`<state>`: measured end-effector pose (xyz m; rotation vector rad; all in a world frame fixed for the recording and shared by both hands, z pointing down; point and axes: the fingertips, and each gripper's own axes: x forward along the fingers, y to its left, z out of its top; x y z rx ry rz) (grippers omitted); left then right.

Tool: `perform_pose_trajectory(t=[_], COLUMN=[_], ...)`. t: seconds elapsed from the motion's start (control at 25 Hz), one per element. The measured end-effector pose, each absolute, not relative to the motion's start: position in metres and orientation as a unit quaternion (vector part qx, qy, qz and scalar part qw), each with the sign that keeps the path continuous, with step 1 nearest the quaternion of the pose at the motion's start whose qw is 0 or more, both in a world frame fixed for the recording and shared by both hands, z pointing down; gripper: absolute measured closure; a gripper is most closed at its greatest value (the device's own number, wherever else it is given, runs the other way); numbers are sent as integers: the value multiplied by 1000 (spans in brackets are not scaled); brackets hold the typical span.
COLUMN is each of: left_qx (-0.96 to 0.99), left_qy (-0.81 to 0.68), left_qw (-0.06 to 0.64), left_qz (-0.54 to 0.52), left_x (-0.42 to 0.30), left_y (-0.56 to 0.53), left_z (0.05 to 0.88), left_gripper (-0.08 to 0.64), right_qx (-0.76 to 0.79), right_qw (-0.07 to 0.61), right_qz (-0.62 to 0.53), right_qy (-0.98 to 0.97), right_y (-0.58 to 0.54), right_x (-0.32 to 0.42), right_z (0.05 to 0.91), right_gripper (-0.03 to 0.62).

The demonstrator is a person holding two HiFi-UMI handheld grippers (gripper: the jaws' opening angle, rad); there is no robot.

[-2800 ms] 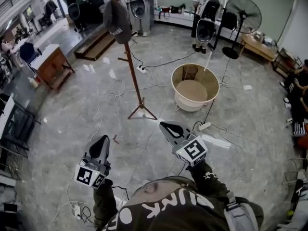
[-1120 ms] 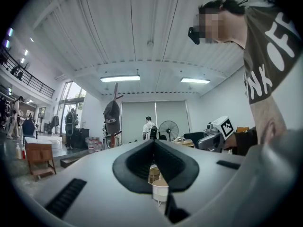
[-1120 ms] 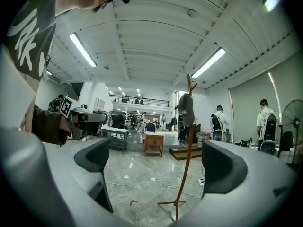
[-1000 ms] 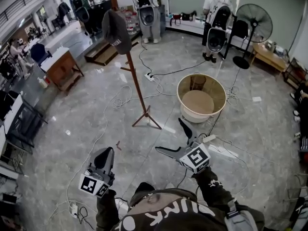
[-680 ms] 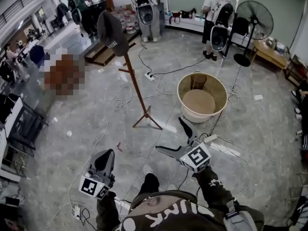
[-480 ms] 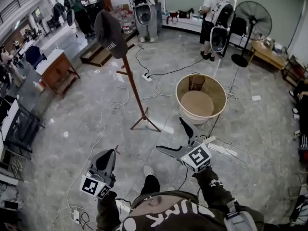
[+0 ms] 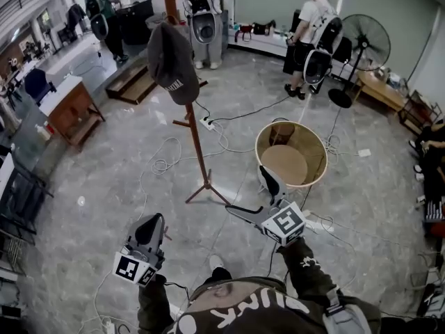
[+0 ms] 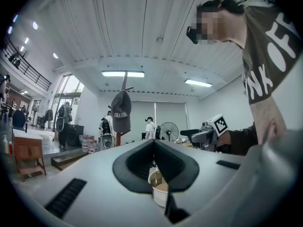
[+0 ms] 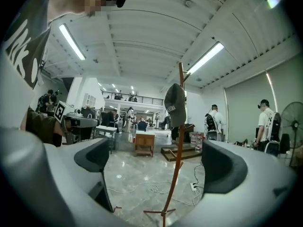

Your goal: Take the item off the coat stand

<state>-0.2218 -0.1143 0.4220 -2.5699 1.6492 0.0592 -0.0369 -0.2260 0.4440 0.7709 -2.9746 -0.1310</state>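
A dark grey cap [image 7: 172,62] hangs on an upper peg of the brown wooden coat stand [image 7: 194,139], straight ahead of me on the stone floor. My right gripper [image 7: 252,195] is open with nothing between its jaws, low and to the right of the stand's foot. In the right gripper view the cap [image 9: 175,105] and the stand's pole [image 9: 176,174] show between the spread jaws, well beyond the right gripper [image 9: 158,163]. My left gripper [image 7: 149,229] is shut and empty, held low at the left. From the left gripper view the cap [image 8: 121,117] is far off, above the left gripper [image 8: 154,148].
A round beige tub [image 7: 314,174] stands right of the stand, just beyond my right gripper. Cables [image 7: 229,117] and a power strip [image 7: 206,123] trail over the floor around the stand's foot. A wooden desk [image 7: 69,110], a standing fan [image 7: 361,44] and people stand farther back.
My right gripper has gone from shut to open. The stand and cap have come nearer as I moved forward. The left gripper stays shut and low.
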Motion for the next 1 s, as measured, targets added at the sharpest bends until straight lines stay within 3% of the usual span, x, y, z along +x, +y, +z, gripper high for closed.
perform_pose_trajectory(t=[0.36, 1.0], left_qx=[-853, -842], left_qy=[520, 537], left_qw=[30, 33], left_qz=[30, 30], left_x=[-289, -336], left_y=[-166, -256], left_z=[426, 431], left_gripper=[557, 557], right_qx=[292, 271], right_qw=[20, -22], right_qz=[-32, -69], right_qy=[-956, -960], right_y=[-291, -407], right_x=[-86, -147], right_z=[416, 366], right_gripper=[-3, -3])
